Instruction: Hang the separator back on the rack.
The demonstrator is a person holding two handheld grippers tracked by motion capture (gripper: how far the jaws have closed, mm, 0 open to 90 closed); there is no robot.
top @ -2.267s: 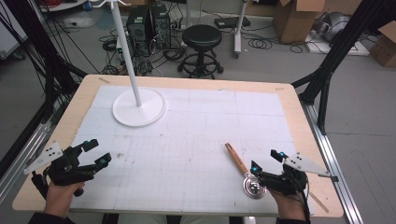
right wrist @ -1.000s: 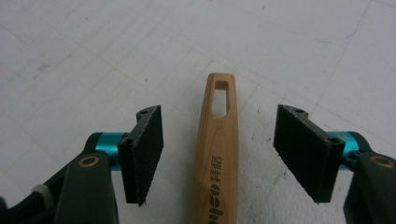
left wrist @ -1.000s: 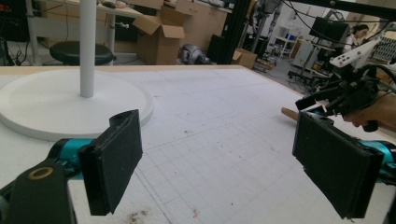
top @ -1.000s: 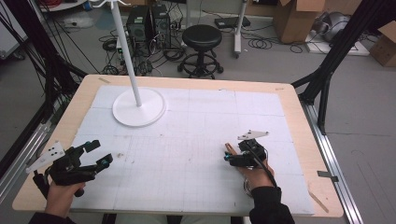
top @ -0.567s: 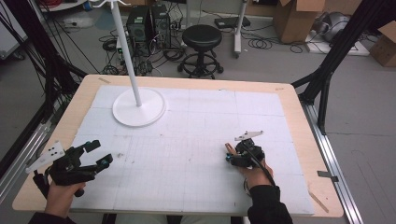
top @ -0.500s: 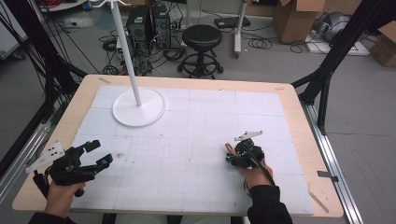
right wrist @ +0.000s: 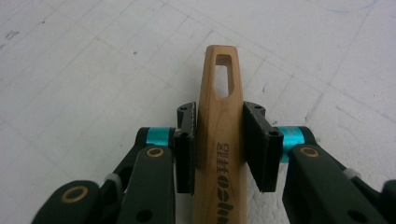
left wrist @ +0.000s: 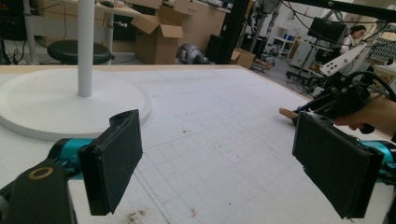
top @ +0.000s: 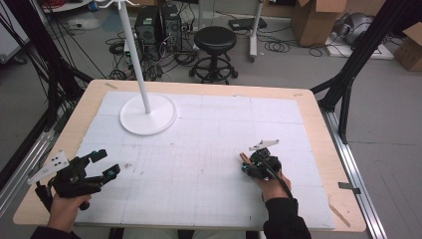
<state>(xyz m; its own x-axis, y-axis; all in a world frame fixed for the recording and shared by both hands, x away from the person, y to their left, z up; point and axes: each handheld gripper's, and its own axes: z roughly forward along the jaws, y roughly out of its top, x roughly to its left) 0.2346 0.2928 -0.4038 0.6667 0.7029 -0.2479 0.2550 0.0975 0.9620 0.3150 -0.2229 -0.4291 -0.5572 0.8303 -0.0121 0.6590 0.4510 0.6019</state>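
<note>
Already the right gripper (right wrist: 219, 144) has the wooden handle (right wrist: 219, 121) between its jaws, and that is the relation the next move turns on: in the right gripper view the handle runs straight up the middle of the frame, its long axis in line with the jaws, the slotted end pointing away toward the top of the frame. The jaws have just been closing, and both pads now sit flat against the handle's sides, so it looks gripped rather than merely straddled. In the high view this gripper (top: 259, 163) sits at the lower right of the white mat (top: 209, 149), with a bit of the handle's tip (top: 243, 156) poking out toward the upper left. The left gripper (top: 82, 172) rests at the lower left of that frame, well apart from the handle, its jaws standing wide with nothing between them. The white stand (top: 148, 113) is at the upper left. Clearly the right hand is the nearer one, so a lift would probably fall to it.
</note>
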